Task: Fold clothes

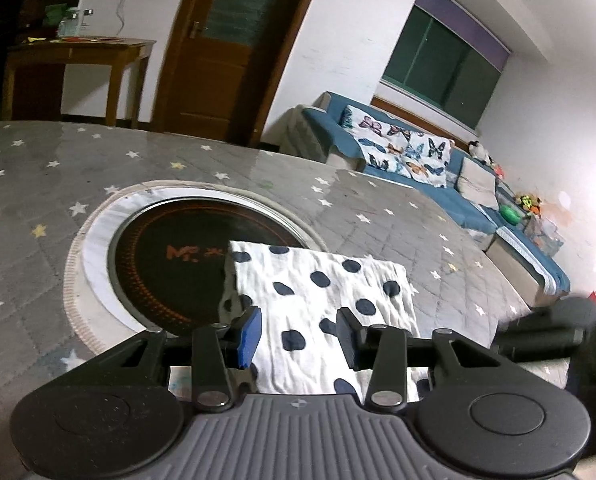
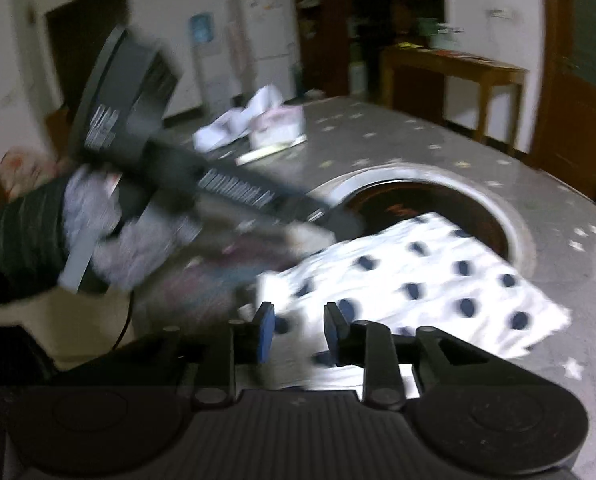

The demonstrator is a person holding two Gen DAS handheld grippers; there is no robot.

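Note:
A white cloth with dark blue dots [image 1: 318, 304] lies folded flat on the grey star-patterned table [image 1: 38, 168], partly over the round black cooktop [image 1: 178, 264]. My left gripper [image 1: 298, 336] is open just above the cloth's near edge, holding nothing. In the blurred right wrist view the same cloth [image 2: 418, 276] lies by the cooktop [image 2: 438, 204]. My right gripper [image 2: 298, 336] is open above the cloth's near left corner. The left gripper's body [image 2: 146, 120] and the gloved hand holding it cross the left of that view.
A blue sofa with butterfly cushions [image 1: 410, 152] stands beyond the table at the right. A wooden side table [image 1: 78, 68] and a door [image 1: 234, 40] are at the back. Crumpled white items [image 2: 254, 124] lie on the table's far side.

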